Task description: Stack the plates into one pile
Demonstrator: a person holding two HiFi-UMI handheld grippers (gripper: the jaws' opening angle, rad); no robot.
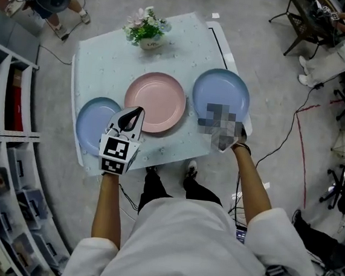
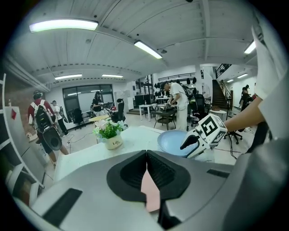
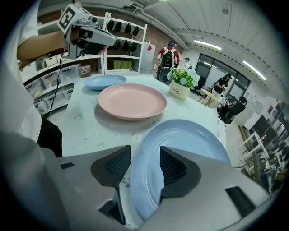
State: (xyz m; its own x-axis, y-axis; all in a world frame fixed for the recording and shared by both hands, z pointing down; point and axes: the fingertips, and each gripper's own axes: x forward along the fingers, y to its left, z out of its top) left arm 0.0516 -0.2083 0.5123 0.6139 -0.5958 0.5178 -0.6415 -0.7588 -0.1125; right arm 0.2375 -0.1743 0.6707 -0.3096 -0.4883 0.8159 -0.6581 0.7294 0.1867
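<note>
Three plates lie apart on the table (image 1: 101,55) in the head view: a blue plate (image 1: 92,123) at left, the pink plate (image 1: 155,99) in the middle, and a second blue plate (image 1: 221,92) at right. The left gripper (image 1: 135,114) hangs over the pink plate's near-left rim. Its own view shows the jaws closed together, holding nothing. In the right gripper view, the right gripper (image 3: 145,164) has its jaws spread wide astride the second blue plate's near rim, seemingly without pressing on it.

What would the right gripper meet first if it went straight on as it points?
Most likely the near rim of the blue plate, which lies between the right gripper's open jaws.
</note>
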